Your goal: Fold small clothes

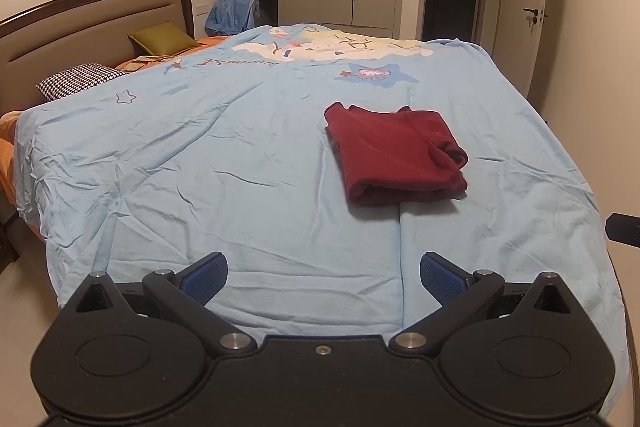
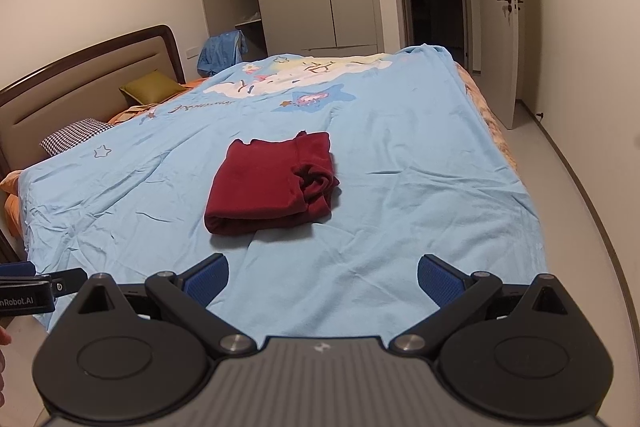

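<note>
A dark red garment lies folded on the bed, apart from both wide-open, empty claws. It looks soft, light and floppy; best gripped at a folded edge.

dark red folded fleece garment | light blue cotton bedsheet, cartoon stars and clouds | black-white houndstooth pillow | olive green cushion | blue claw pads
</note>
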